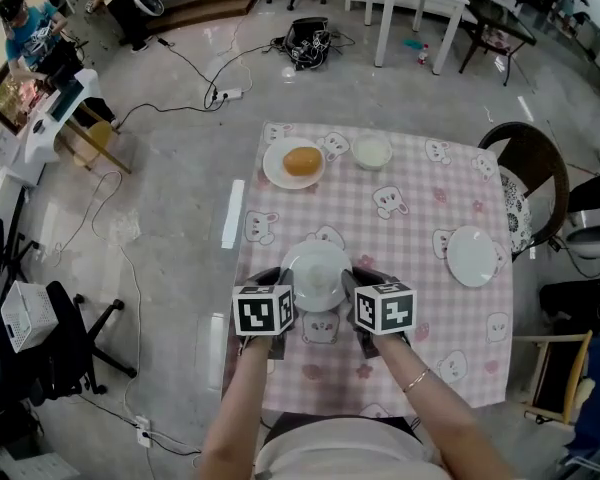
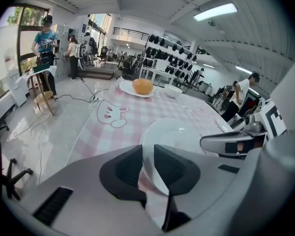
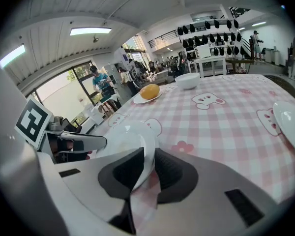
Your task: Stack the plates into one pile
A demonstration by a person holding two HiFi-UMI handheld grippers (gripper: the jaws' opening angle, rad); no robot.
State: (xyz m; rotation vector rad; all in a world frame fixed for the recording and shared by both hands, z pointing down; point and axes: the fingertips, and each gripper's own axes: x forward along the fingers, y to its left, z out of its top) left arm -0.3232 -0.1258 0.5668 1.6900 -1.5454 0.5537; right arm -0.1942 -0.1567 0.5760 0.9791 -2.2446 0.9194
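Note:
A white plate (image 1: 318,273) sits low over the near middle of the pink checked table (image 1: 400,228), between both grippers. My left gripper (image 1: 280,280) is shut on the plate's left rim; in the left gripper view the rim (image 2: 179,132) fills the gap at my left gripper (image 2: 147,159). My right gripper (image 1: 358,280) is at the opposite rim. In the right gripper view the plate (image 3: 123,134) leans slanted between the jaws of my right gripper (image 3: 148,163), with cloth showing beside it. A second empty plate (image 1: 472,256) lies at the table's right edge. A third plate (image 1: 293,163) at the far left carries an orange bun (image 1: 301,161).
A white bowl (image 1: 371,151) stands at the far middle of the table. A dark chair (image 1: 525,163) is at the table's right side. Cables and other furniture lie on the floor to the left and beyond.

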